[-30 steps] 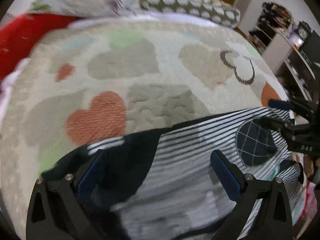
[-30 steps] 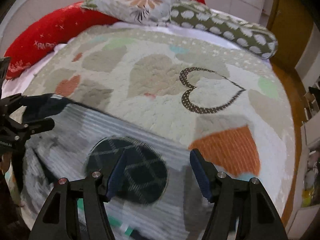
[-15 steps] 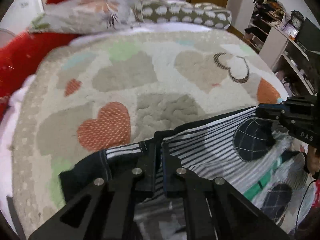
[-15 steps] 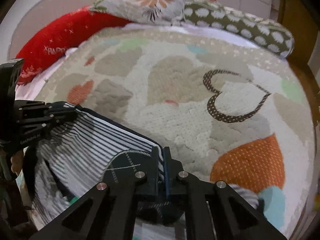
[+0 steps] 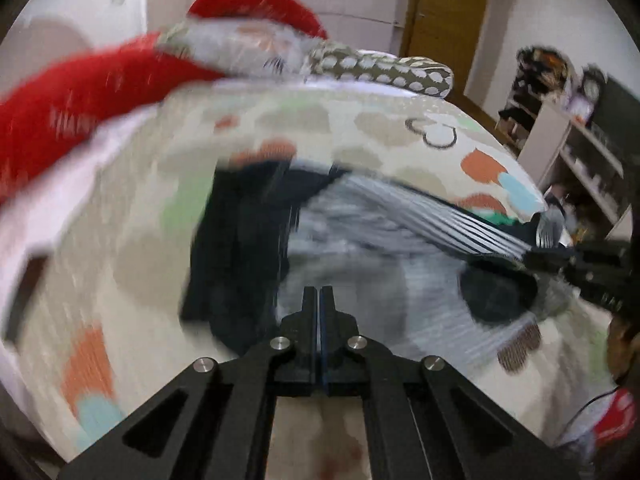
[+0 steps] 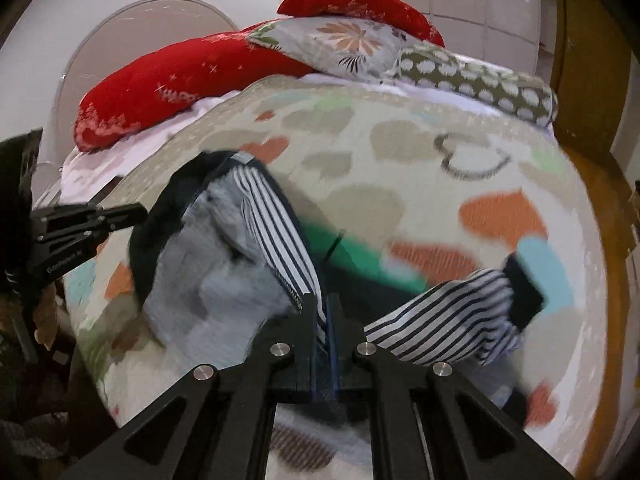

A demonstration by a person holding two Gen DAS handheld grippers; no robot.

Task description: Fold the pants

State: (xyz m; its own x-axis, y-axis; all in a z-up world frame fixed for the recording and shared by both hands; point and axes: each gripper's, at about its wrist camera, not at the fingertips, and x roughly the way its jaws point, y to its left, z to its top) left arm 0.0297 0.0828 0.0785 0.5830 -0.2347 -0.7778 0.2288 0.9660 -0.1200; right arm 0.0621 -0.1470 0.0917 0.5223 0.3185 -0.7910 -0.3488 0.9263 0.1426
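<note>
I see the striped pants (image 6: pixel 276 232) above the bed (image 6: pixel 400 168), long axis from 10 to 4 o'clock. My right claw (image 6: pixel 323 312) pinches them; my left claw (image 5: pixel 319 300) is clamped tight, its catch unclear.

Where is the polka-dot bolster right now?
The polka-dot bolster lies at the bed's far end, right of the floral pillow, beyond the heart-print blanket.
</note>
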